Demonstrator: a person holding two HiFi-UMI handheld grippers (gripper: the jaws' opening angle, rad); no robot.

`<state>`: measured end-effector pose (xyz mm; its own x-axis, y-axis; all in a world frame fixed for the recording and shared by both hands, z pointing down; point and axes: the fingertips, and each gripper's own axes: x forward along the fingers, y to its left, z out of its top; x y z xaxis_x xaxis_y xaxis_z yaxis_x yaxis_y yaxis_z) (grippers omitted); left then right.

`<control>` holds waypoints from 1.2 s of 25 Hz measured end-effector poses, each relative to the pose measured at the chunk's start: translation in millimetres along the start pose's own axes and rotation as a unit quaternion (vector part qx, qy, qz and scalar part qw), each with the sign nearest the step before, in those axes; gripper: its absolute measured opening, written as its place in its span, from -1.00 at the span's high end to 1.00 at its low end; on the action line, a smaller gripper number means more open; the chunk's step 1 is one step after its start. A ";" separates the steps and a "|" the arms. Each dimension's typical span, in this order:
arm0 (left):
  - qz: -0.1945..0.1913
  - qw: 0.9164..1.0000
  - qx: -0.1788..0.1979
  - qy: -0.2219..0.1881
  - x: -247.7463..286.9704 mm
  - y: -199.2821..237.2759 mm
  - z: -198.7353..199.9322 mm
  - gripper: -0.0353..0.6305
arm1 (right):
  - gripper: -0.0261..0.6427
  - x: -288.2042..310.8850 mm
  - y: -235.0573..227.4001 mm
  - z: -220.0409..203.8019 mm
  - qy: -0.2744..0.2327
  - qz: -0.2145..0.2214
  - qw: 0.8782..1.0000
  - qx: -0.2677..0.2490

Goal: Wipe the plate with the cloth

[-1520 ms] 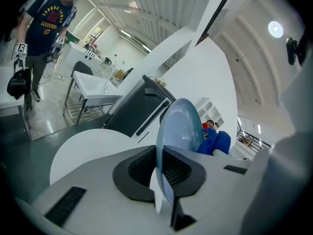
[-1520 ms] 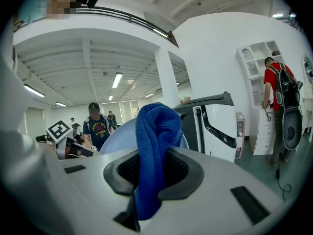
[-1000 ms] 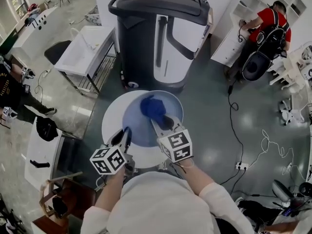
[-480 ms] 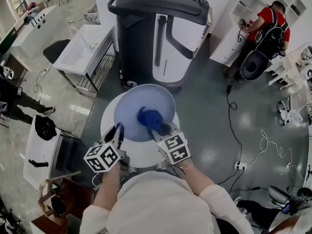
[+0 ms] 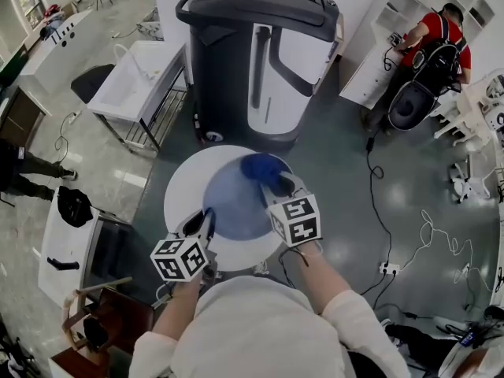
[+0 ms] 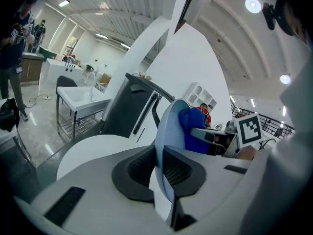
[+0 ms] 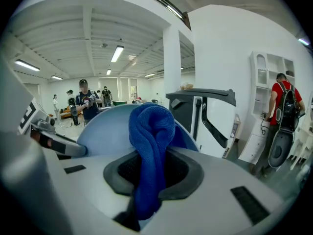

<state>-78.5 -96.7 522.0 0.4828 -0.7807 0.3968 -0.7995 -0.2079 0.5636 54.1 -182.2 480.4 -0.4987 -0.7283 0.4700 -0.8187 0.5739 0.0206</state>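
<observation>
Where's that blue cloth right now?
In the head view the blue cloth is pressed against the far right edge of the plate, pinched in the right gripper, near the dark grey machine.

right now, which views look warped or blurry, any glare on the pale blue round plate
Head view: strong fisheye warp, no glare on pale blue round plate. Left gripper view: plate edge soft up close, ceiling lamps bright. Right gripper view: blue terry cloth crisp, corners black.
</observation>
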 end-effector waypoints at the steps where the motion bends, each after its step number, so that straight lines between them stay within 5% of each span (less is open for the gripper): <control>1: -0.001 1.000 0.003 0.004 1.2 -1.2 -2.2 0.76 | 0.65 2.1 9.0 4.2 -0.004 0.011 1.000 -0.004; 9: 0.004 1.000 0.008 0.002 6.6 1.9 -1.6 0.76 | 0.65 15.3 112.0 -6.1 0.008 0.141 0.989 -0.036; 16: 0.013 0.998 -0.035 -0.050 0.3 19.9 32.3 0.76 | 0.65 13.0 151.9 -55.0 0.097 0.237 0.965 -0.054; 23: 0.016 0.997 -0.042 -0.066 -9.5 28.3 42.9 0.76 | 0.65 9.3 102.5 -92.5 0.159 0.172 0.971 -0.045; 30: 0.013 0.998 -0.046 -0.043 -13.3 29.1 22.1 0.76 | 0.65 1.1 28.4 -82.9 0.140 0.062 0.988 -0.027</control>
<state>-116.1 -105.4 517.1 0.4262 -0.8338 0.3508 -0.7737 -0.1350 0.6190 53.9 -135.7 554.7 -0.4893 -0.5237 0.6974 -0.7367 0.6762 -0.0091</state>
